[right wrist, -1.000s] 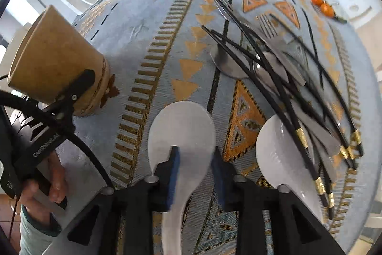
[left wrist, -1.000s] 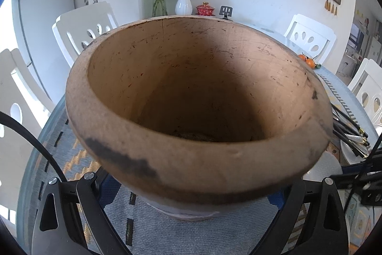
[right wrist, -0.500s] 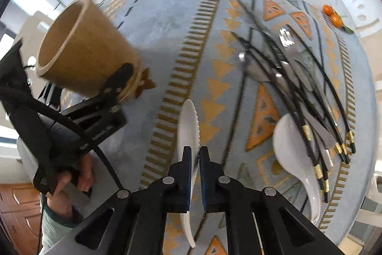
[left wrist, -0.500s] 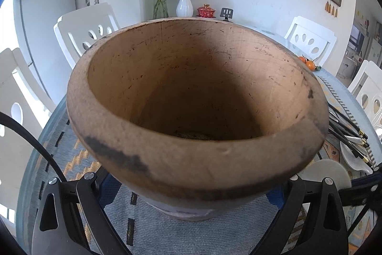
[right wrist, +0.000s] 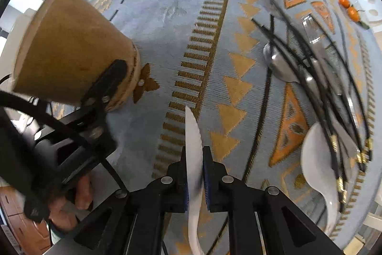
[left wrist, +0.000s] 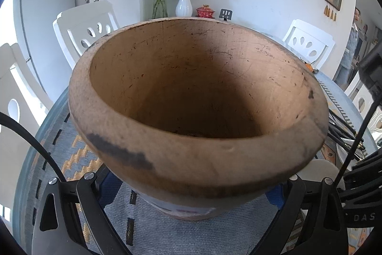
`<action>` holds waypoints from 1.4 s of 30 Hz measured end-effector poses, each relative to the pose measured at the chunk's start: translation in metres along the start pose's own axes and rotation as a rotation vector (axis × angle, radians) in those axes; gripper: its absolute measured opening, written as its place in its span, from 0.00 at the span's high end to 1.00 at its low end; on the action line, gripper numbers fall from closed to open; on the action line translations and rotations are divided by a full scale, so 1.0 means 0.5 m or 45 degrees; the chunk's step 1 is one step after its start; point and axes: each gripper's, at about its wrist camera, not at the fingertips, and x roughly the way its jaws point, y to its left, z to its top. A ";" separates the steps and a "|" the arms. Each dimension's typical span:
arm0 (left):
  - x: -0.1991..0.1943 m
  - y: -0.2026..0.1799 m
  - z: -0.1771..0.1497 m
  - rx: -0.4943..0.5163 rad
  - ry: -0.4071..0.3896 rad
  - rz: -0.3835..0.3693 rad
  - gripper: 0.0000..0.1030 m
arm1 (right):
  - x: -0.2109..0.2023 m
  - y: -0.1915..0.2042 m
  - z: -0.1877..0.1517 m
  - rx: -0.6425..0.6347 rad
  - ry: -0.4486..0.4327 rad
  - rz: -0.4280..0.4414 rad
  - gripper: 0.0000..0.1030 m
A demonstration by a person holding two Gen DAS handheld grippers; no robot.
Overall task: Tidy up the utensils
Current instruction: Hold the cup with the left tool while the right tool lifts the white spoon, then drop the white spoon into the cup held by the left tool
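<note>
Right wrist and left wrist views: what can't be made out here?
- Pot bottom, left wrist view: in shadow, contents unclear.
- Left gripper fingertips, left wrist view: hidden under the pot's rim; they hold the pot at its sides.
- White spoon handle end, right wrist view: cut off at the bottom edge, behind the right gripper shut on it.
- Cutlery pile, right wrist view: blurred and overlapping, no count possible.
</note>
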 end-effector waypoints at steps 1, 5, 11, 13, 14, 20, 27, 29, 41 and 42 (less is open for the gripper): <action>0.000 0.001 0.000 -0.003 0.000 -0.006 0.06 | 0.001 0.000 0.006 -0.010 -0.019 0.010 0.91; 0.000 0.003 -0.001 -0.006 0.001 -0.010 0.06 | -0.024 -0.008 -0.003 -0.044 -0.137 0.018 0.91; 0.001 0.001 0.000 0.009 0.004 -0.001 0.06 | -0.106 -0.022 -0.009 -0.035 -0.375 0.090 0.91; 0.002 0.000 0.000 0.012 0.006 0.001 0.06 | -0.127 -0.023 -0.011 -0.041 -0.435 0.107 0.91; 0.002 0.000 0.000 0.013 0.006 0.002 0.06 | -0.136 -0.027 -0.008 -0.046 -0.467 0.120 0.91; 0.002 -0.001 0.001 0.020 0.005 0.008 0.06 | -0.213 -0.036 -0.020 -0.087 -0.754 0.103 0.91; -0.001 -0.004 0.000 0.028 0.003 0.014 0.06 | -0.343 0.029 -0.028 -0.164 -1.045 0.128 0.91; -0.001 -0.005 -0.001 0.031 0.006 0.018 0.06 | -0.371 0.052 -0.016 -0.187 -1.126 0.162 0.91; -0.001 -0.005 -0.001 0.027 0.008 0.013 0.06 | -0.428 0.133 0.008 -0.222 -1.391 0.332 0.91; -0.001 -0.005 -0.001 0.027 0.008 0.013 0.06 | -0.428 0.134 0.011 -0.215 -1.389 0.346 0.91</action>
